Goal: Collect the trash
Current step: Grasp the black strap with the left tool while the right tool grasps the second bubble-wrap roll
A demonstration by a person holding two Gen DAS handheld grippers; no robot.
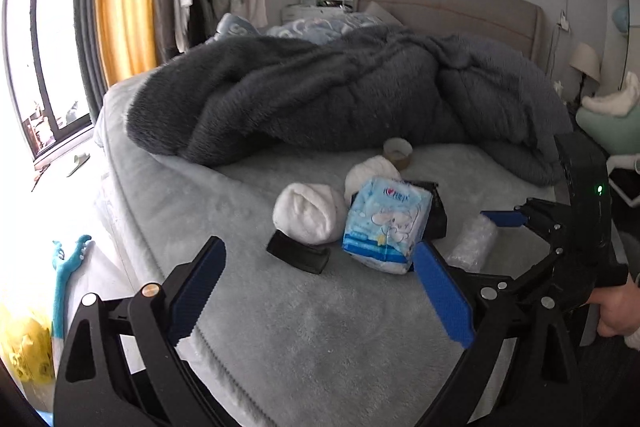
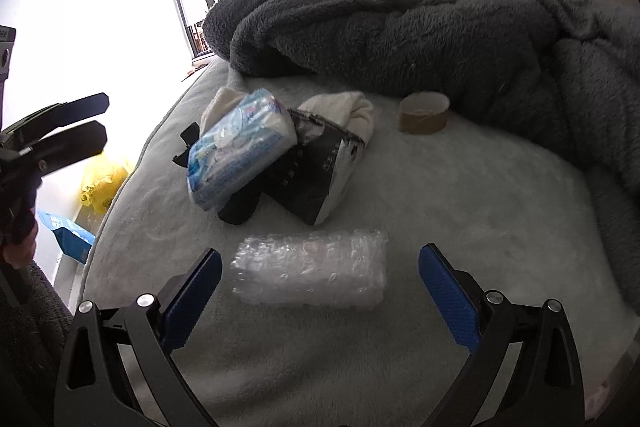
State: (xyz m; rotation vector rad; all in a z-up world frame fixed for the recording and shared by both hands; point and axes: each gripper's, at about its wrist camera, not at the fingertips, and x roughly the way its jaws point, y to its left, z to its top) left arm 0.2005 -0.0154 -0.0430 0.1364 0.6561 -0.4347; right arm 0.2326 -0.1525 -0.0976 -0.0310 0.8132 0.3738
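Observation:
On the pale bed sheet [image 2: 460, 195] a roll of clear bubble wrap [image 2: 312, 273] lies just ahead of my right gripper [image 2: 320, 293], which is open, its blue pads level with the roll's two ends and not touching it. Behind the roll sit a blue-and-white tissue pack [image 2: 236, 155], a torn black-and-white bag [image 2: 320, 171], white rolled cloths [image 2: 352, 111] and a brown tape roll [image 2: 423, 117]. My left gripper [image 1: 320, 289] is open and empty, short of the tissue pack [image 1: 388, 223] and a white cloth roll [image 1: 308, 213]. The bubble wrap [image 1: 474, 239] shows at the right.
A heaped dark grey blanket [image 2: 400, 27] covers the back of the bed. The bed's edge runs along the left, with a yellow bag [image 2: 102, 183] and a blue packet [image 2: 68, 231] on the floor beyond it. A small black object [image 1: 298, 253] lies by the white roll.

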